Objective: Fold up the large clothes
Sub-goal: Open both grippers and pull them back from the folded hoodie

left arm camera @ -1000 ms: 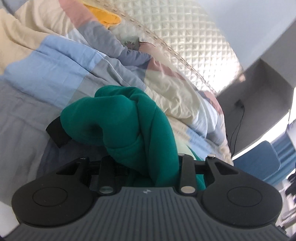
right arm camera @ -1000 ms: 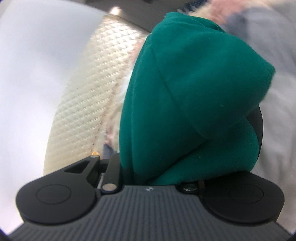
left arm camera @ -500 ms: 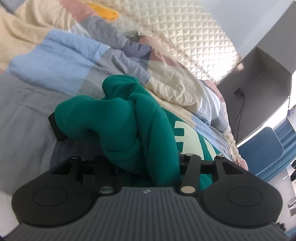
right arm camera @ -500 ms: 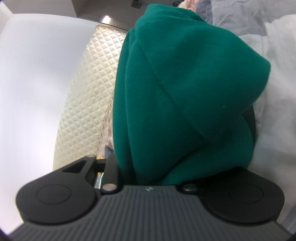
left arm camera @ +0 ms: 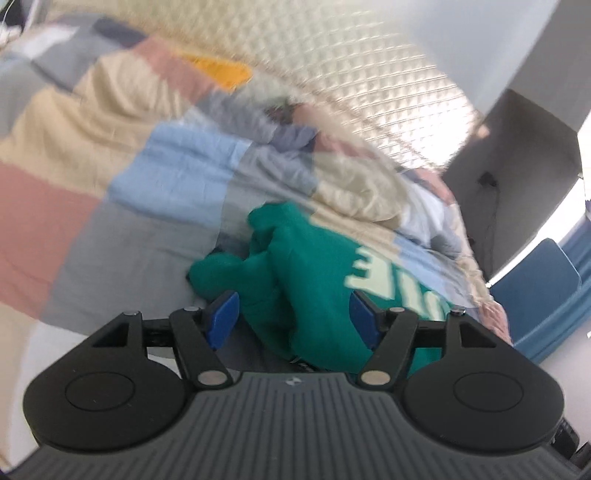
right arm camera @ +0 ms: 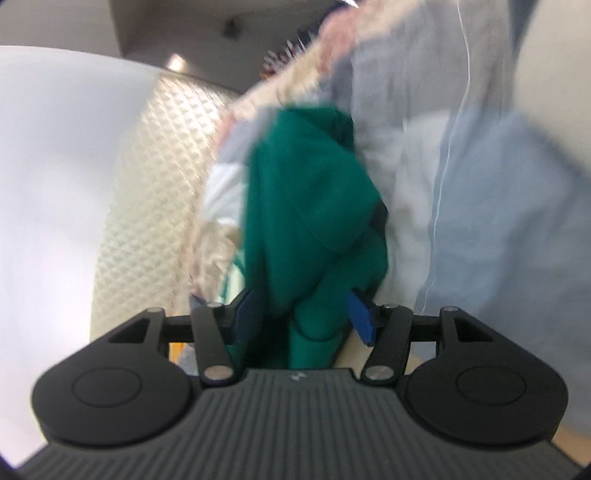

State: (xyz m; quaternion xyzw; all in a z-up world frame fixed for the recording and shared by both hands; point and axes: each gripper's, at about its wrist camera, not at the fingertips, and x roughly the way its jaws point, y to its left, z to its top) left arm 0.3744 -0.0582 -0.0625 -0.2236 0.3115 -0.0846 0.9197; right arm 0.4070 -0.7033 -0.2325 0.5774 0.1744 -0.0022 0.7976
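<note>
This is a bedroom in a home. A bed [left arm camera: 92,236] fills most of the left wrist view, covered by a patchwork quilt [left arm camera: 177,173] in blocks of pale blue, beige, pink and grey, and behind it stands a cream quilted headboard [left arm camera: 369,81] against a plain white wall [left arm camera: 480,33]. Beside the bed are a grey cabinet [left arm camera: 517,155] with a dark cable hanging down its side and a blue upholstered chair [left arm camera: 543,288].

Bunched green sweatshirt [left arm camera: 314,266] blocks ahead; patchwork quilt [left arm camera: 110,206] leftward lies open.
</note>
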